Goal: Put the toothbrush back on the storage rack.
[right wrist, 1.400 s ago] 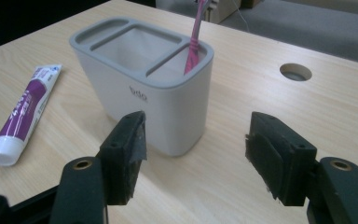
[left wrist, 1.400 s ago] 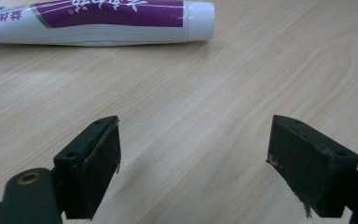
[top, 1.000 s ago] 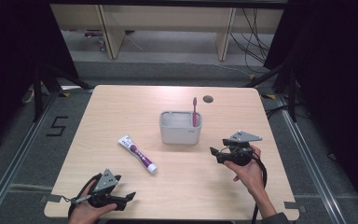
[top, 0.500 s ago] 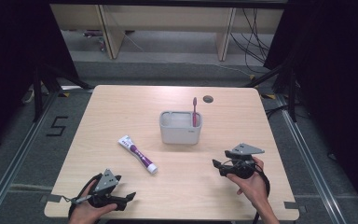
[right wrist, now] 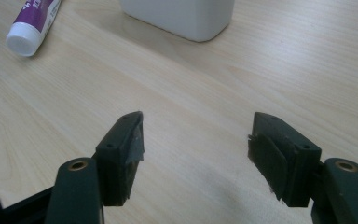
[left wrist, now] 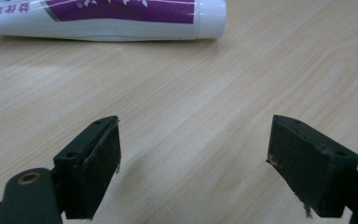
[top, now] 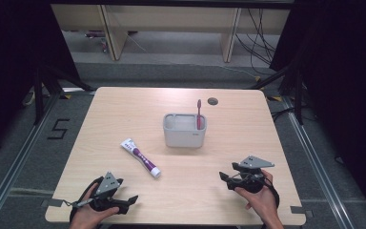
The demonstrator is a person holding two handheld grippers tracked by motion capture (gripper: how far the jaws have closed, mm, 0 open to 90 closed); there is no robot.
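Your right gripper [top: 225, 177] has drawn back from the holder [top: 185, 130] toward the table's [top: 124, 102] near edge, jaws wide and empty. The toothbrush [top: 199, 113] stands in the holder; the toothpaste [top: 140, 157] lies untouched, your likely next pick.

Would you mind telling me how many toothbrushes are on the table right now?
1. A single toothbrush stands upright in the right-hand compartment of the grey holder, mid-table. The holder's walls may hide anything lying low inside.
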